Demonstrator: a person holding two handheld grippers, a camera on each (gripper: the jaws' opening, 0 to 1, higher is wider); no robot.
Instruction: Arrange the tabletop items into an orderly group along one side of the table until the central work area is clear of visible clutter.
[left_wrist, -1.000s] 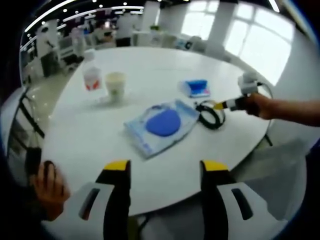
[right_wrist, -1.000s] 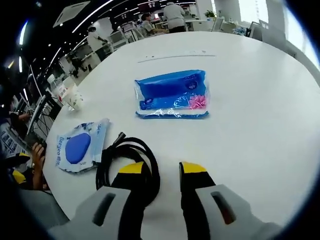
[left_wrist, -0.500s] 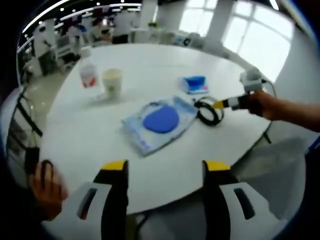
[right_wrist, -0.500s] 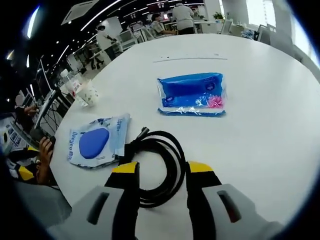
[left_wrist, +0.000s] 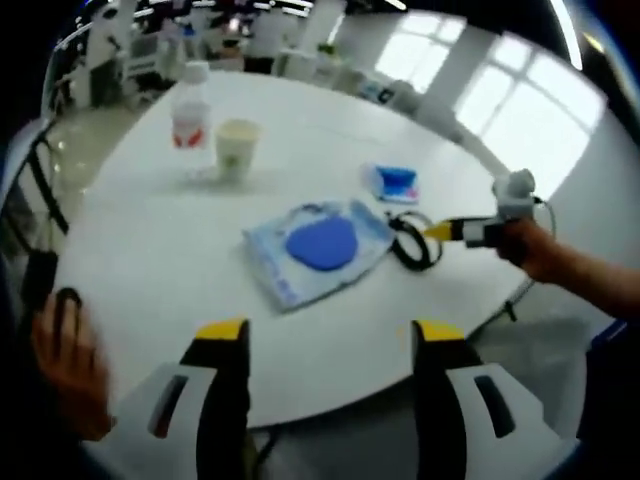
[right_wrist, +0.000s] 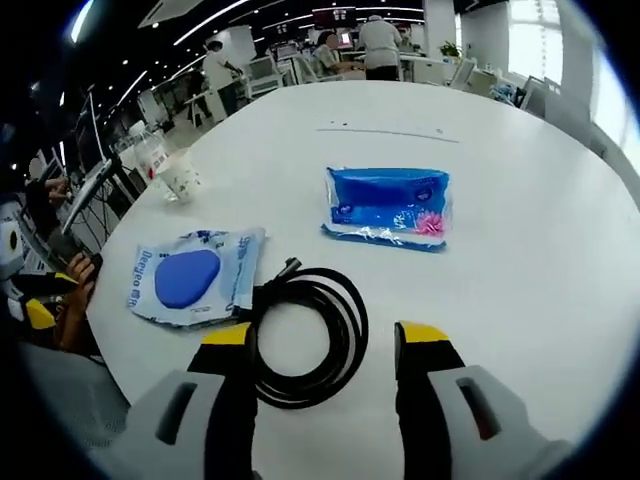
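Note:
On the round white table (right_wrist: 520, 250) lie a coiled black cable (right_wrist: 305, 335), a blue tissue pack (right_wrist: 387, 205) and a flat pale-blue packet with a dark blue oval (right_wrist: 195, 277). My right gripper (right_wrist: 325, 345) stands open over the cable, one jaw on each side of the coil. In the left gripper view the packet (left_wrist: 318, 247), the cable (left_wrist: 413, 240) and the tissue pack (left_wrist: 393, 182) sit mid-table. My left gripper (left_wrist: 330, 335) is open at the near table edge, holding nothing. The right gripper (left_wrist: 470, 231) comes in from the right, beside the cable.
A water bottle (left_wrist: 191, 119) and a paper cup (left_wrist: 237, 148) stand at the far left of the table; both also show as bottle (right_wrist: 148, 155) and cup (right_wrist: 181, 176). A person's hand (left_wrist: 62, 365) is at lower left. Chairs, desks and people stand beyond the table.
My right gripper has widened and moved over the cable, so the coil now lies between its jaws. The left view has drifted back and tilted; the table items have not moved.

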